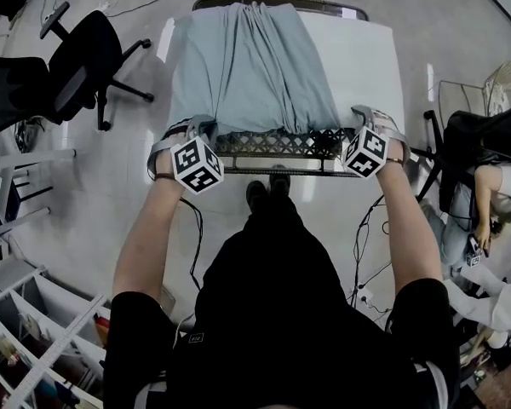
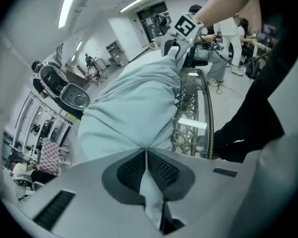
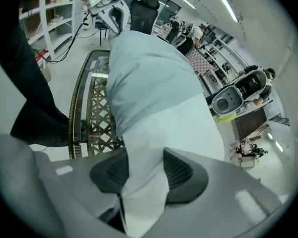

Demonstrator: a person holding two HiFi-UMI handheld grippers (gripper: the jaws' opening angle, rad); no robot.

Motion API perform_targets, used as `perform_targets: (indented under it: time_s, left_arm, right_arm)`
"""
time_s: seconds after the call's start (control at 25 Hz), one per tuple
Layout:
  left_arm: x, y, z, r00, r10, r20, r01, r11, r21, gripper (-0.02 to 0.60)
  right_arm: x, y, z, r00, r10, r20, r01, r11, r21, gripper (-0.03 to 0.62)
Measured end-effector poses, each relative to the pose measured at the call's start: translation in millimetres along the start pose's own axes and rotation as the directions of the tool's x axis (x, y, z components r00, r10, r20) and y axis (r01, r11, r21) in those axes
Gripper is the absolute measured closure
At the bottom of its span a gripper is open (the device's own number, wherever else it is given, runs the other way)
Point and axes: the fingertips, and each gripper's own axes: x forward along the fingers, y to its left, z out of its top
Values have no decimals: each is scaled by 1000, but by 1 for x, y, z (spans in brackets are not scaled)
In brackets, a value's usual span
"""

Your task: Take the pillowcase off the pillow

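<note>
Left gripper view: left gripper (image 2: 147, 152) clenched on a thin fold of the pale blue-grey fabric pillowcase (image 2: 129, 113); right gripper (image 3: 145, 167) grasps the white pillow (image 3: 188, 128) where it shows bare below the case; both lie on the white table (image 1: 366, 49). Step, judged: holds set, stripping barely begun; next likely needs the pillow drawn out against the held case. Count: one pillow, one pillowcase, two grippers.
</note>
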Motion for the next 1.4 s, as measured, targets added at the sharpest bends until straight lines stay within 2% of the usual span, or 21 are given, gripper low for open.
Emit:
perform_targets:
  time_s: [0.04, 0.16, 0.2, 0.24, 0.4, 0.6, 0.72, 0.96, 1.08, 1.2, 1.32, 1.4]
  left_arm:
    - [0, 0, -7, 1000, 17, -8, -17, 1000, -7, 559]
    - [9, -6, -18, 1000, 28, -5, -28, 997, -73, 419]
    - [13, -9, -17, 999, 32, -10, -33, 996, -77, 407]
    - [18, -10, -18, 999, 39, -24, -40, 997, -66, 410]
    - [17, -9, -29, 995, 29, -91, -29, 1000, -3, 547]
    - [4, -5, -63, 991, 26, -133, -18, 998, 55, 575]
    - [2, 6, -84, 988, 27, -155, -22, 999, 36, 575]
    - [8, 20, -123, 978, 5, -206, -16, 999, -51, 575]
    - [15, 30, -145, 966, 9, -259, -26, 998, -64, 575]
    - [15, 49, -166, 949, 27, -313, -65, 992, -111, 575]
    - [3, 56, -138, 958, 73, -278, -112, 986, -127, 571]
    - [-10, 42, -92, 981, 85, -177, -109, 986, -130, 511]
  right_arm:
    - [-1, -2, 1, 1000, 11, -6, -11, 1000, 25, 398]
    - [-3, -4, 6, 999, 37, -25, -35, 997, 65, 401]
    - [-4, -3, 7, 999, 40, -28, -38, 997, 67, 403]
    - [-5, -3, 7, 999, 42, -30, -40, 997, 67, 404]
    - [-6, -4, 3, 998, 46, -31, -44, 996, 71, 408]
    - [-8, -6, 3, 997, 72, -33, -69, 995, 76, 414]
    - [-9, -8, 3, 997, 75, -19, -73, 994, 85, 416]
    - [-10, -8, -1, 996, 90, -8, -89, 990, 110, 418]
    - [-10, -7, 0, 996, 94, -3, -93, 989, 114, 418]
    - [-10, -7, 1, 995, 99, 3, -99, 987, 123, 418]
    - [-10, -9, 1, 995, 98, -6, -96, 984, 150, 419]
    - [-9, -9, 2, 995, 99, -17, -95, 983, 160, 419]
